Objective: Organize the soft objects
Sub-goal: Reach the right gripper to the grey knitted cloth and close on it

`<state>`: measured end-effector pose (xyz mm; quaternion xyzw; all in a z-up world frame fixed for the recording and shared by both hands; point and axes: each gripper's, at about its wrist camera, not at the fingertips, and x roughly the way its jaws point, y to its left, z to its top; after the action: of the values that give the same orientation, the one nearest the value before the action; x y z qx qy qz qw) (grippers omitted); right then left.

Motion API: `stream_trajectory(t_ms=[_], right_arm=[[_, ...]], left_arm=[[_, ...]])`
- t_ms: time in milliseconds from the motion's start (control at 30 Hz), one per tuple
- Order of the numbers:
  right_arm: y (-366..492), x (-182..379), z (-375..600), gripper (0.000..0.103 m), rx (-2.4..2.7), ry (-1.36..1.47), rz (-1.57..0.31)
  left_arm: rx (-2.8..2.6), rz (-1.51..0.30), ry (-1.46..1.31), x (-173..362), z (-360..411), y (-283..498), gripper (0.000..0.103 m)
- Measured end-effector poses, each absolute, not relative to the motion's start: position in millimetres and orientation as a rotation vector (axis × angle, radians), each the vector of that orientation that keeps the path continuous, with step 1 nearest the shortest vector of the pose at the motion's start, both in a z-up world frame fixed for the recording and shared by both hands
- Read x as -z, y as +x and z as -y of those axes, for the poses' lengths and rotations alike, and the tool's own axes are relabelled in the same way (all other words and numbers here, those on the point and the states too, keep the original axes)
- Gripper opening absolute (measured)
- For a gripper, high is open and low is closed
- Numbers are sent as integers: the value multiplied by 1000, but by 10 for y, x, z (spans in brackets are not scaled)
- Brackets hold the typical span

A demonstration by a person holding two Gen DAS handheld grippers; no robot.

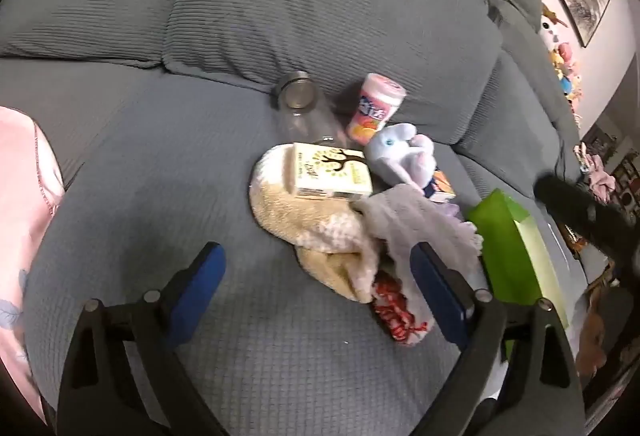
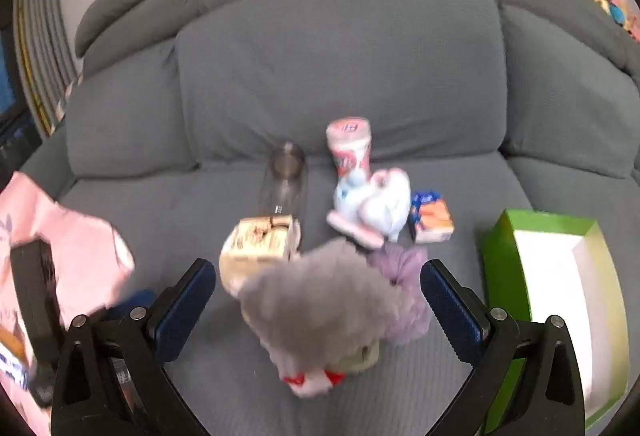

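Grey fleece cloth (image 2: 324, 300) lies mid-frame on the sofa (image 2: 320, 75); left gripper (image 1: 316, 288) and right gripper (image 2: 318, 300) both spread wide, gripping nothing.

Sofa (image 1: 160, 163): grey ribbed cloth, matt. Cream sock (image 1: 304, 220): fluffy knit. Grey cloth (image 1: 408, 220): soft, fuzzy. Plush toy (image 1: 400, 151): smooth pile. Bottle (image 1: 300, 107): clear plastic, metallic end. Carton (image 1: 332, 171): printed card. Green box (image 1: 516, 248): glossy card.

Both the left tool (image 1: 316, 290) and right tool (image 2: 318, 302) tilt downward, jaws wide apart, empty.
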<state>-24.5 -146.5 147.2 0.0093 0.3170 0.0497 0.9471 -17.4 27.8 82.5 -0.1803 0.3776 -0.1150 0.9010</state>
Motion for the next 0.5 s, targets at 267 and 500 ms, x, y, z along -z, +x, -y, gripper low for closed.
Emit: stream_trajectory(t_ms=[267,500], right_arm=[[-48,-1217,1725,89,-169,178,-723],[147,-1049,1906,77,-140,197,-747]], left_arm=[[361,-827,-378,-821,22,-152,78],[432,-863,-299,-825,483,-161,56]])
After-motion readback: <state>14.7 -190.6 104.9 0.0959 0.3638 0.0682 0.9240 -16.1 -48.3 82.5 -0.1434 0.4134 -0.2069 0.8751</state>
